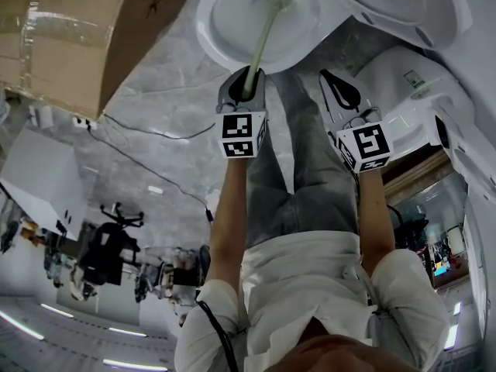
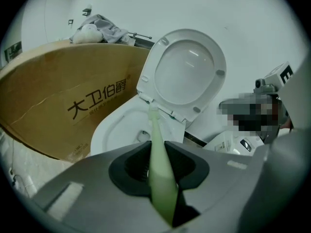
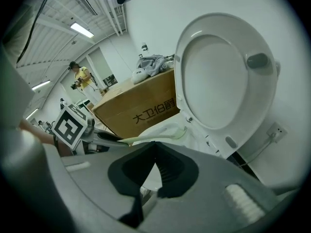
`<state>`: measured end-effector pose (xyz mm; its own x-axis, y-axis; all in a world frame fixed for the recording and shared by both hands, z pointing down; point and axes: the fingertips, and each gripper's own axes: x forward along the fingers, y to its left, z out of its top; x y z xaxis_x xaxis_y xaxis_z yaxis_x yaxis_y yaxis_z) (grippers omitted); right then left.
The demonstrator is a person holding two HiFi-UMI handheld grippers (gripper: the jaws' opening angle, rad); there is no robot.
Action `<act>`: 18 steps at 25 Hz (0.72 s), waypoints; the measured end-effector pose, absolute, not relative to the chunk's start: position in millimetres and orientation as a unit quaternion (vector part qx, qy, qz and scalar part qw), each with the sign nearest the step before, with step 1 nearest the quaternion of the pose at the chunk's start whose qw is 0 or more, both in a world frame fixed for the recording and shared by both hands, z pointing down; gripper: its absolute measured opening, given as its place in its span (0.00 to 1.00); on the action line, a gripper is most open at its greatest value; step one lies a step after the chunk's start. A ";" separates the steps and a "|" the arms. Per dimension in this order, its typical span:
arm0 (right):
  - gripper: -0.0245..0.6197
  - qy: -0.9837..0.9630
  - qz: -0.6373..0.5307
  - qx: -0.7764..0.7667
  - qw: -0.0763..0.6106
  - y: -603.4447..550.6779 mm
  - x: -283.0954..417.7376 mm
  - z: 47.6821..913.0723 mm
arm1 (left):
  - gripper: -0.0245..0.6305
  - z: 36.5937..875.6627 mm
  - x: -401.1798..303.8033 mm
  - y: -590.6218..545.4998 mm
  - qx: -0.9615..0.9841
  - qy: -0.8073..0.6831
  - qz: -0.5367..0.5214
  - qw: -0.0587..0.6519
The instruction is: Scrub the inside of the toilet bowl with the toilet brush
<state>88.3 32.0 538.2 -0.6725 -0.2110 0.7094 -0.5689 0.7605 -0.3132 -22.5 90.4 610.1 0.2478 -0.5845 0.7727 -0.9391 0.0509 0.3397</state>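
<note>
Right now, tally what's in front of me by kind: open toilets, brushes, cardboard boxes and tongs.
White ceramic toilet, lid raised: 1
Pale green plastic toilet brush: 1
Brown cardboard box: 1
Grey tongs: 2, left tongs, right tongs
Total: 5

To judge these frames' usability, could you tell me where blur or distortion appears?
Left gripper view: fisheye with dark corners; the toilet brush handle blurs near the lens. Right gripper view: same fisheye, and the raised lid bulges. Head view: fairly sharp.
</note>
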 end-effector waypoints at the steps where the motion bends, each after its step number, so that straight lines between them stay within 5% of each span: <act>1: 0.04 -0.874 0.268 0.222 0.338 31.9 88.7 542.6 | 0.19 616.7 -19.5 91.9 0.656 -0.575 0.206 0.442; 18: 0.04 -0.868 0.283 0.210 0.351 30.6 99.9 572.8 | 0.19 694.3 24.1 98.3 0.639 -0.509 0.272 0.508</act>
